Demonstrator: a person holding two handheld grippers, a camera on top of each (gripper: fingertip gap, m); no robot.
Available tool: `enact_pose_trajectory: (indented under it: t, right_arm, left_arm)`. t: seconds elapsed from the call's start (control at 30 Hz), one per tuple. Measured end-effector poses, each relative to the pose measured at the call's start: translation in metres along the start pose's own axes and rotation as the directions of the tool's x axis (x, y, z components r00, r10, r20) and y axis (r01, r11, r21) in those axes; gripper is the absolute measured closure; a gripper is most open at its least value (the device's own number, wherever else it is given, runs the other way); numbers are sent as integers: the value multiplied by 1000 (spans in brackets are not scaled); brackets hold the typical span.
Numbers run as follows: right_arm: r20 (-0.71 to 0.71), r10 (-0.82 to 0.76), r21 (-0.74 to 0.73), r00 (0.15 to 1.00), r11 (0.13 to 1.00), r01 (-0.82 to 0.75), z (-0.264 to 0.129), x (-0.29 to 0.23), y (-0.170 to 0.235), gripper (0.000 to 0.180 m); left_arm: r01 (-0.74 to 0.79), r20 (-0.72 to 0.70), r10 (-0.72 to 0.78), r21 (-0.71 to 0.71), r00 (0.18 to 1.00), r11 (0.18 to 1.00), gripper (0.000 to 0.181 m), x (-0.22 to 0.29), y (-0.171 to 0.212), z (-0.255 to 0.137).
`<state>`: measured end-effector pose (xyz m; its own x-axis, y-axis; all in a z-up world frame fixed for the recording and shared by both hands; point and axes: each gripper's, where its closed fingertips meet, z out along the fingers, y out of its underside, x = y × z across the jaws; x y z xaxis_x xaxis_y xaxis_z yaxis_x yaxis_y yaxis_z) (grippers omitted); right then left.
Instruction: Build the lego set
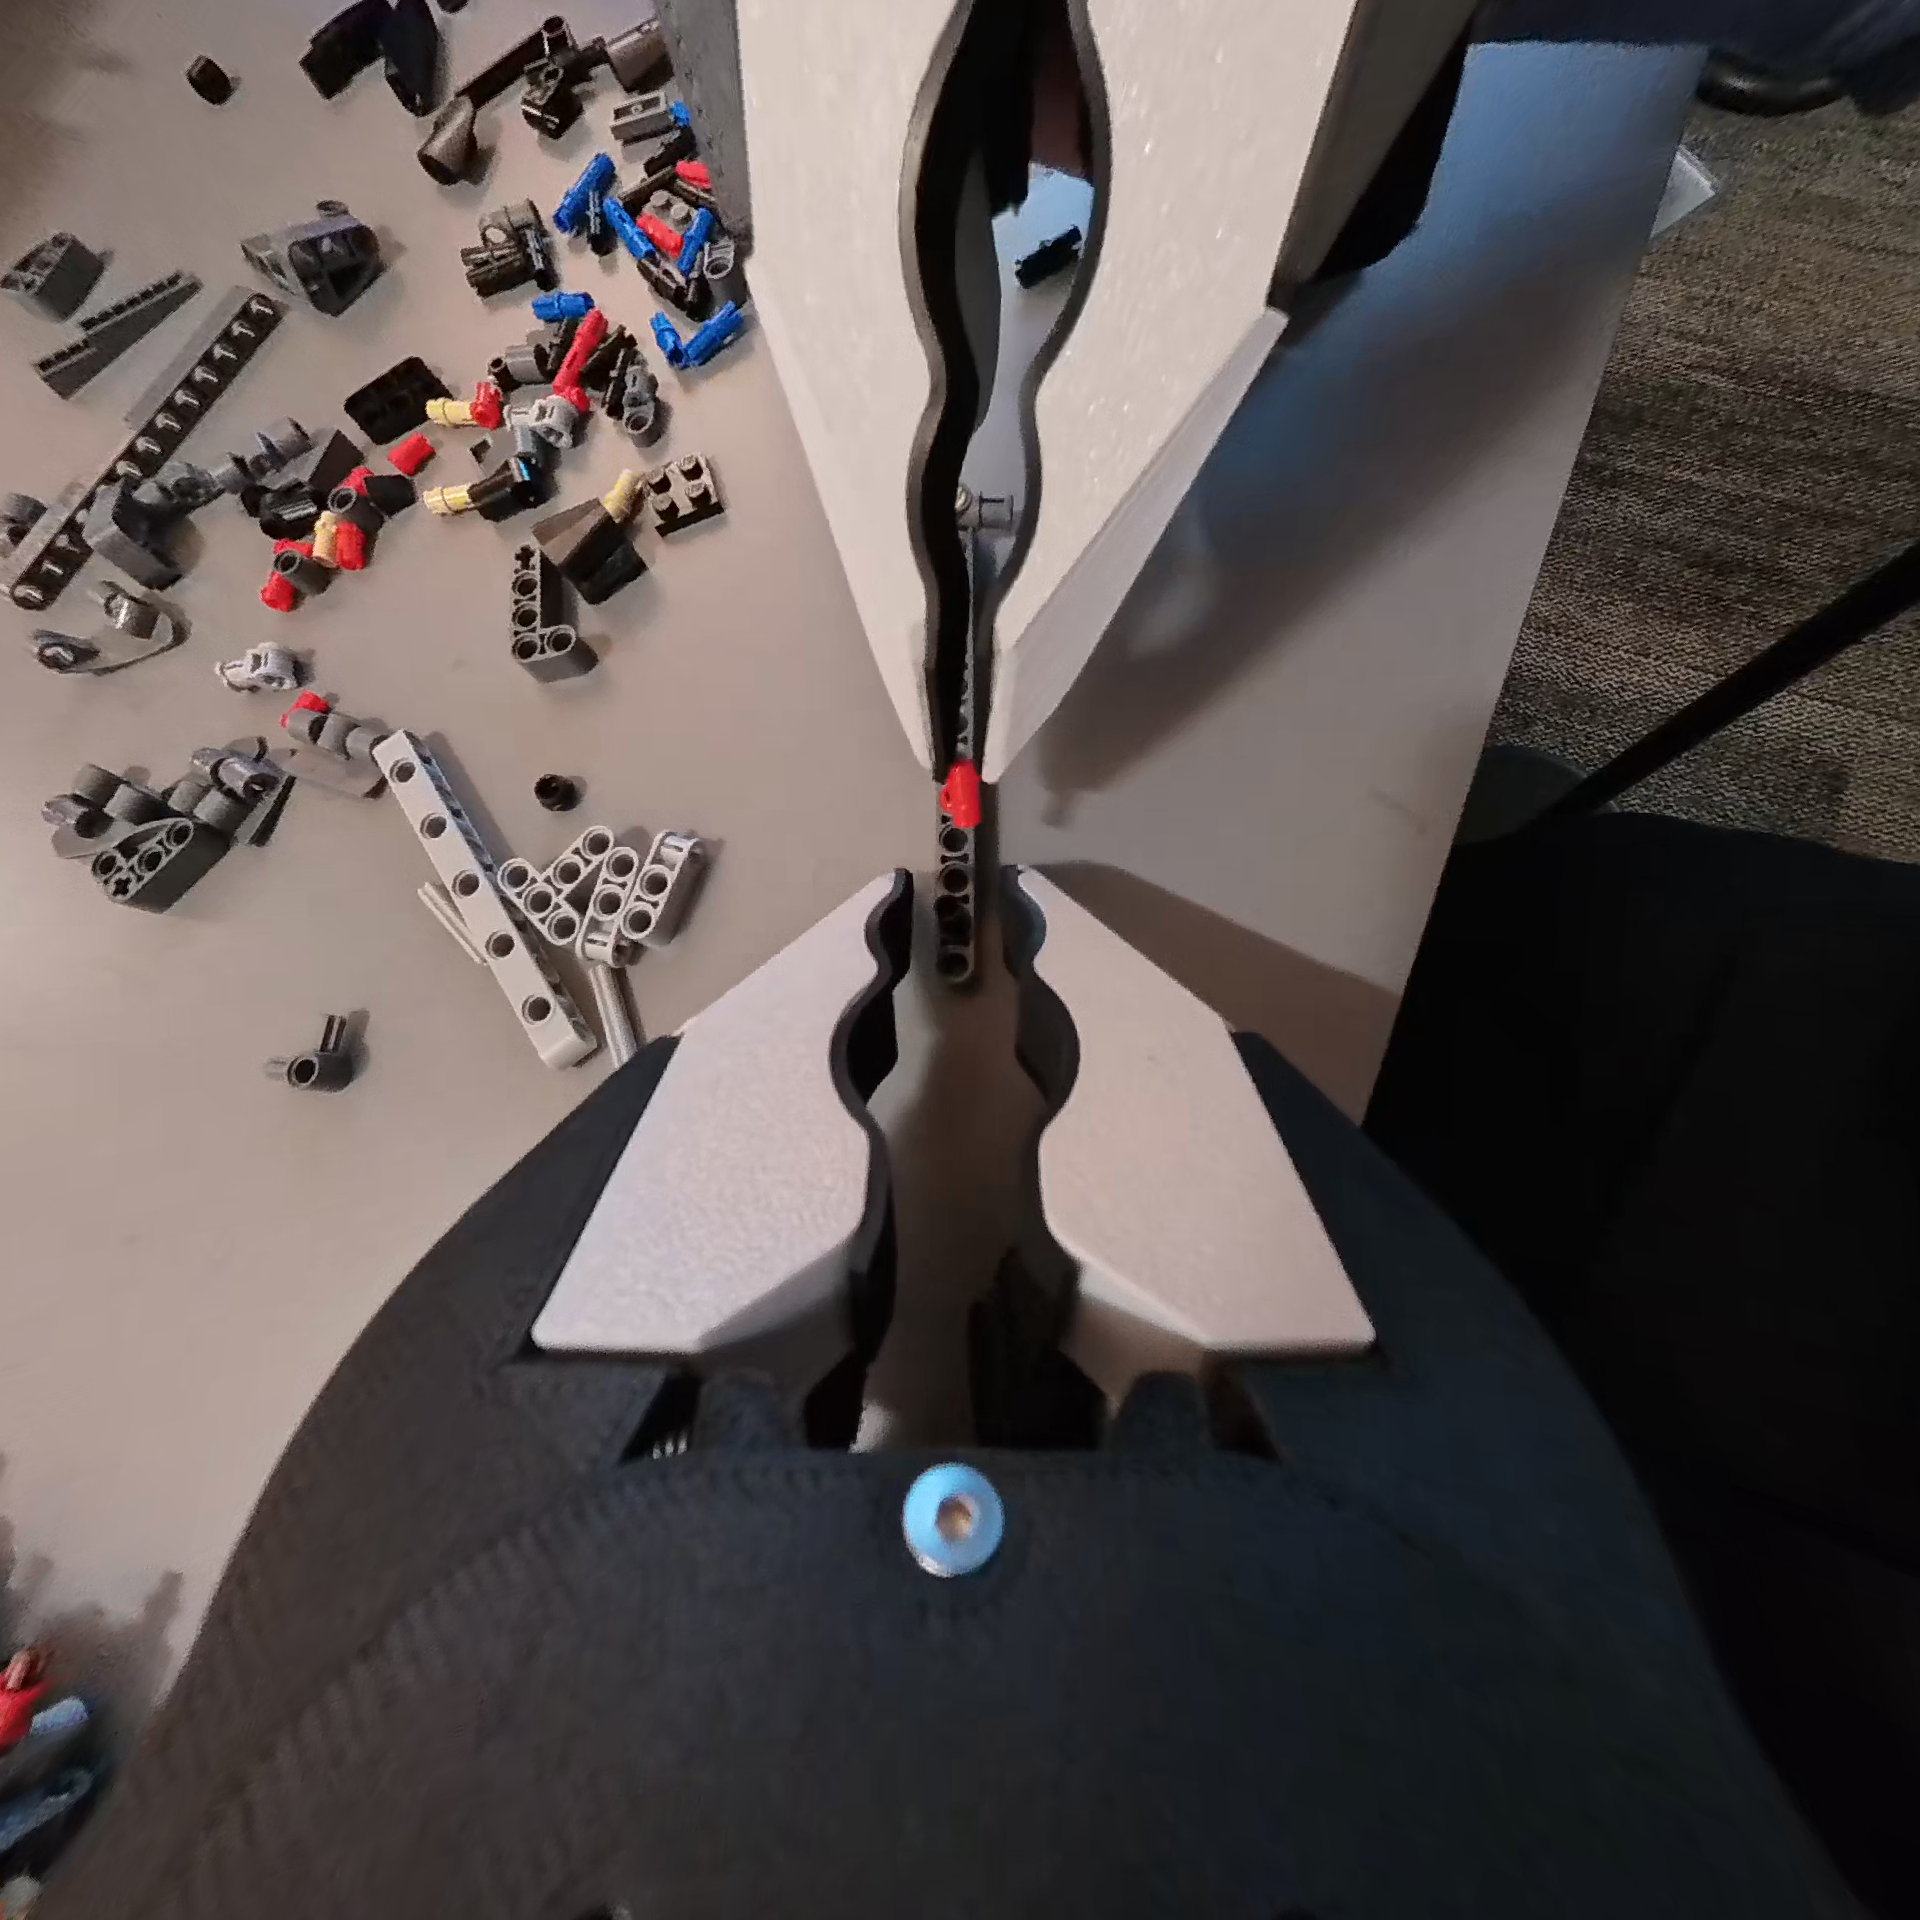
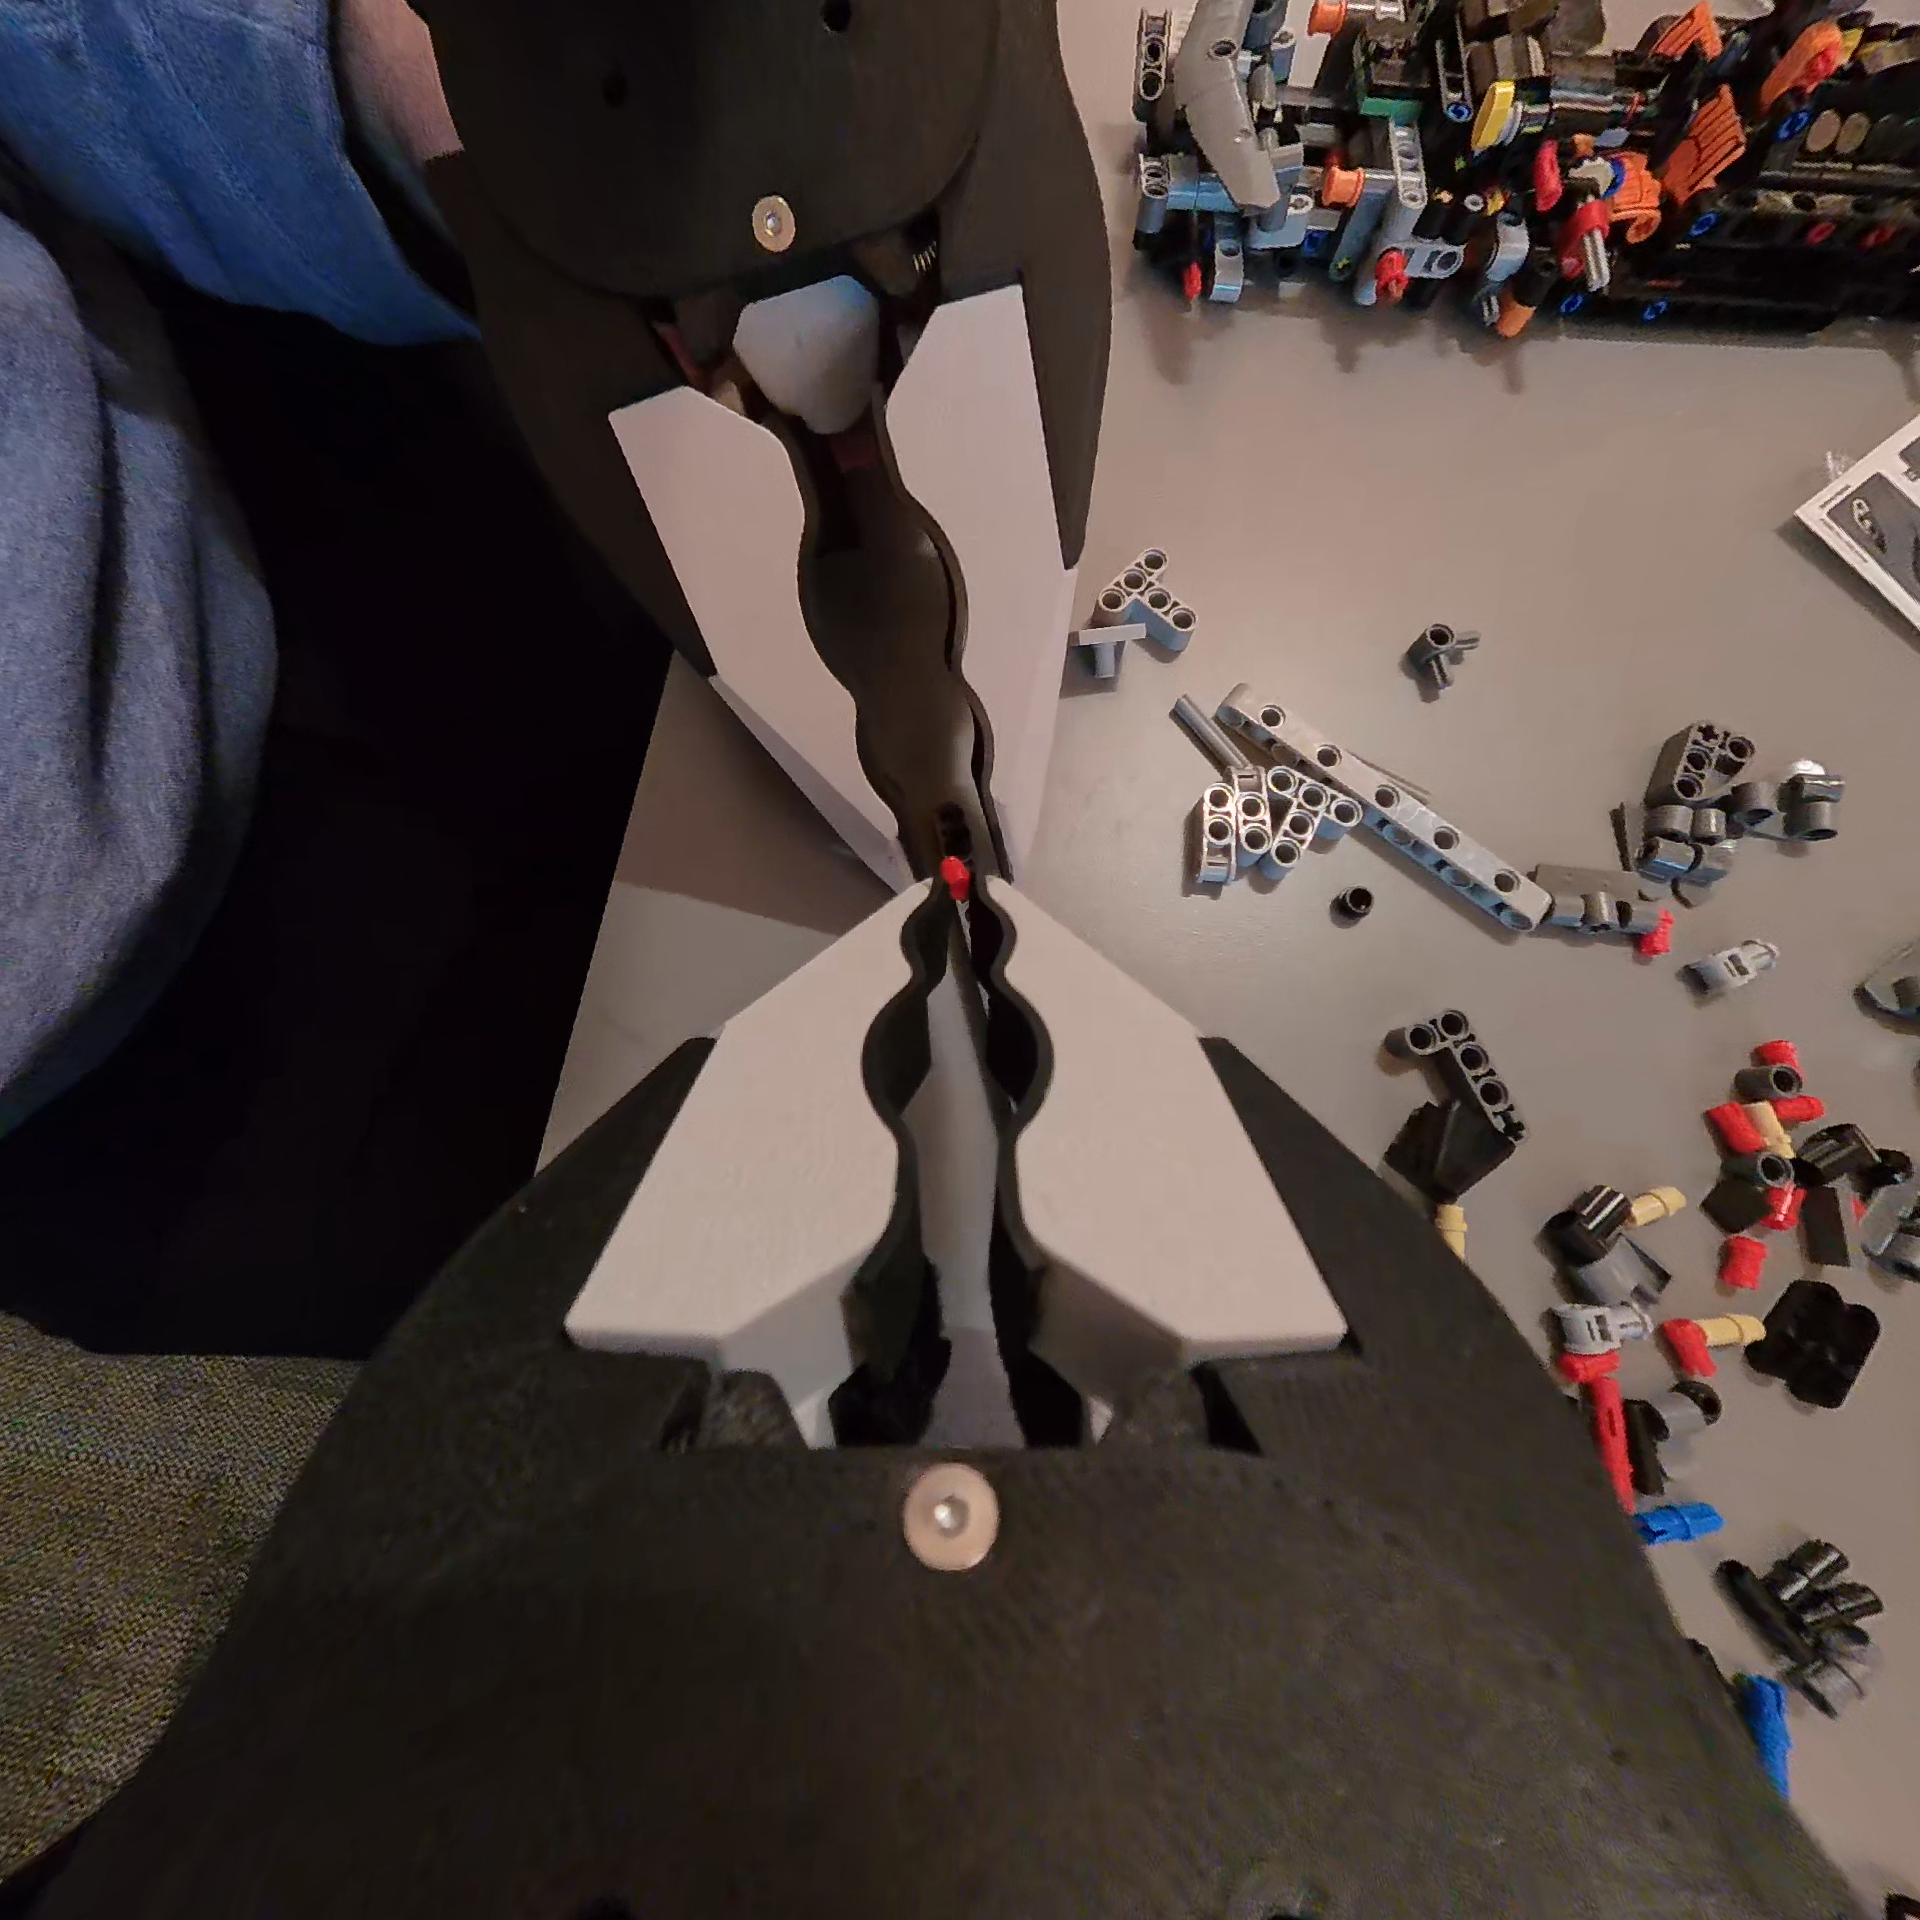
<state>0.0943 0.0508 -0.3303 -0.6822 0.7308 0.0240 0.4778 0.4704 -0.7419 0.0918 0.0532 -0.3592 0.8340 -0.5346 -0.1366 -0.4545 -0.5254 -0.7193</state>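
Observation:
The two grippers meet tip to tip above the grey table's (image 1: 727, 727) edge. My left gripper (image 1: 961, 883) is shut on one end of a long black holed beam (image 1: 954, 914). My right gripper (image 1: 964, 769) comes from the top of the left wrist view, and the beam's other end runs between its shut jaws. A small red pin (image 1: 961, 795) sits in the beam between the two sets of fingertips. In the right wrist view, the right gripper (image 2: 956, 891) is at the bottom, the red pin (image 2: 954, 876) is at its tips, and the left gripper (image 2: 956, 847) is just beyond.
Many loose black, grey, red and blue pieces (image 1: 540, 343) lie on the table, including a long light grey beam (image 2: 1403, 821). A partly built multicoloured model (image 2: 1558, 156) stands at the back. An instruction booklet (image 2: 1870, 530) lies at the right edge. A person's clothed legs (image 2: 125, 623) are beside the table. The grippers are tip to tip, or close to it.

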Motion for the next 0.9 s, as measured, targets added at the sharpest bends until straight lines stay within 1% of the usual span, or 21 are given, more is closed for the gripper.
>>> enact_pose_trajectory:
  t: [0.63, 0.9]
  right_arm:
    - [-4, 5, -56, 1000, 998, -5, 7, 5, 15, 180]
    - [-10, -4, -69, 1000, 998, 3, 6, 6, 16, 180]
  left_arm:
    - [15, -17, -16, -9, 1000, 1000, 167, 0, 1, 1]
    - [6, -16, -6, -10, 1000, 1000, 172, 1, 0, 3]
